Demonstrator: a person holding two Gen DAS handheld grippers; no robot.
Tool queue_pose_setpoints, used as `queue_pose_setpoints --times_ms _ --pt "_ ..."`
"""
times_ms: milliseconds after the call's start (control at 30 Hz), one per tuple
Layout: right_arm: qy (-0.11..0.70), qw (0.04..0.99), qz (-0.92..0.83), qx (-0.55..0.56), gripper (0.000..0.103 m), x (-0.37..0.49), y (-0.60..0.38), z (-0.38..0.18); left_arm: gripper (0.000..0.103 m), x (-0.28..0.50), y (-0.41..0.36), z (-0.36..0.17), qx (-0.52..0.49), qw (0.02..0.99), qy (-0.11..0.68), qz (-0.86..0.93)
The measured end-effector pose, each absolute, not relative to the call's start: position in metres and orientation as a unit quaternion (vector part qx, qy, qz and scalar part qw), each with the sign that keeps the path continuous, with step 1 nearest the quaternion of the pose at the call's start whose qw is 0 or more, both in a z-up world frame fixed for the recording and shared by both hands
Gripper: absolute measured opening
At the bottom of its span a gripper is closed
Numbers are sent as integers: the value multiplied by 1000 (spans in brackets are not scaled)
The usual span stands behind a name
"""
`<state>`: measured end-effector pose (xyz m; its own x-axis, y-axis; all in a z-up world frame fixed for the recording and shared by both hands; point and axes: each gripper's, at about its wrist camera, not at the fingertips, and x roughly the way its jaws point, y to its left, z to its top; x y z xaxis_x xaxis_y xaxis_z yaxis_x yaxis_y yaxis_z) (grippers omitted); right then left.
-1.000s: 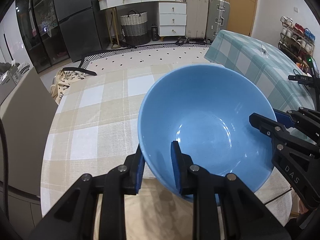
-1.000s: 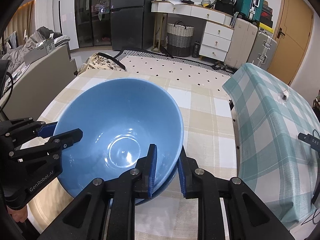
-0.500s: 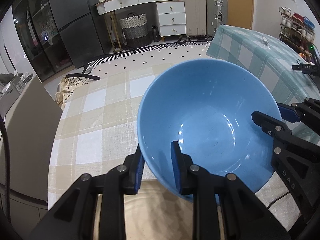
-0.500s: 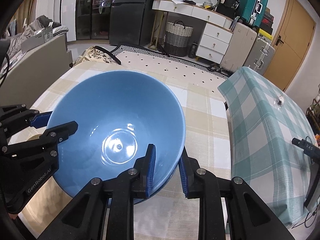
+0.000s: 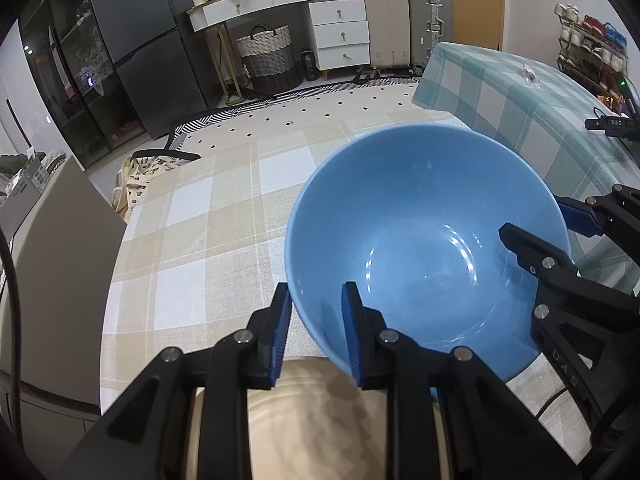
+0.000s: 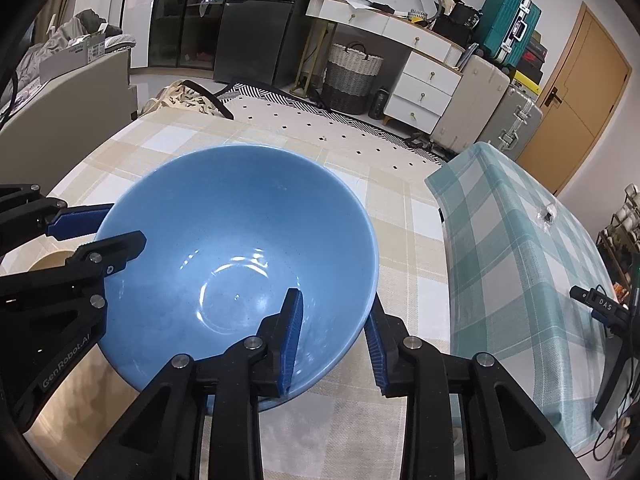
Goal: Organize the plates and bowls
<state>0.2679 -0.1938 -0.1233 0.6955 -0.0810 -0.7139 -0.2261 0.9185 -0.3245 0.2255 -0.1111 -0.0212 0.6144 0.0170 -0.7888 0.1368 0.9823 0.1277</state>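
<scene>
A large blue bowl [image 5: 424, 240] is held by both grippers above the table with the beige checked cloth [image 5: 208, 216]. My left gripper [image 5: 316, 328] is shut on the bowl's near-left rim, one finger inside and one outside. My right gripper [image 6: 334, 338] is shut on the bowl's [image 6: 240, 264] right rim in the same way. Each gripper shows in the other's view, the right one [image 5: 560, 240] and the left one [image 6: 92, 232]. A beige plate [image 5: 320, 408] lies below the bowl, partly hidden under my left gripper; it also shows in the right wrist view [image 6: 48, 260].
A second table with a teal checked cloth [image 6: 520, 240] stands close on the right. A grey sofa arm [image 5: 52, 240] is to the left. White drawers [image 5: 340, 32], a woven basket [image 5: 268, 56] and suitcases [image 5: 408, 20] stand at the far wall.
The bowl, held in both grippers, has shifted a little nearer and to the right over the table. Both grips are unchanged.
</scene>
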Motion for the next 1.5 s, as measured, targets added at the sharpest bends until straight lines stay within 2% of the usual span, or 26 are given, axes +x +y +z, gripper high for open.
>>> queue_pose_setpoints --times_ms 200,300,400,533,633,667,767,833,933,1100,1500 --pt "391 898 41 -199 32 268 -195 -128 28 229 -107 -24 70 889 452 -41" --pt "392 899 38 -193 38 268 -198 -130 34 231 -99 -25 36 884 463 -51" --pt "407 899 63 -153 50 271 -207 -128 47 233 -90 -27 -6 878 475 -63" --pt "413 900 86 -108 72 273 -218 -121 53 234 -77 -26 -48 872 482 -69" --pt "411 904 98 -71 80 273 -227 -112 55 234 -71 -21 -58 874 477 -70" --pt "410 905 98 -58 83 274 -231 -109 59 233 -69 -18 -63 875 475 -73" --pt "409 906 104 -20 98 275 -242 -103 92 232 -59 -14 -84 877 467 -73" --pt "407 907 112 8 102 277 -251 -100 97 233 -51 -14 -99 875 469 -65" --pt "417 901 115 22 102 281 -257 -102 103 237 -45 -20 -119 867 477 -75" --pt "427 897 113 29 102 285 -259 -109 103 241 -44 -28 -137 860 484 -89" --pt "450 883 119 55 102 297 -258 -123 103 245 -73 -39 -70 861 497 -80"
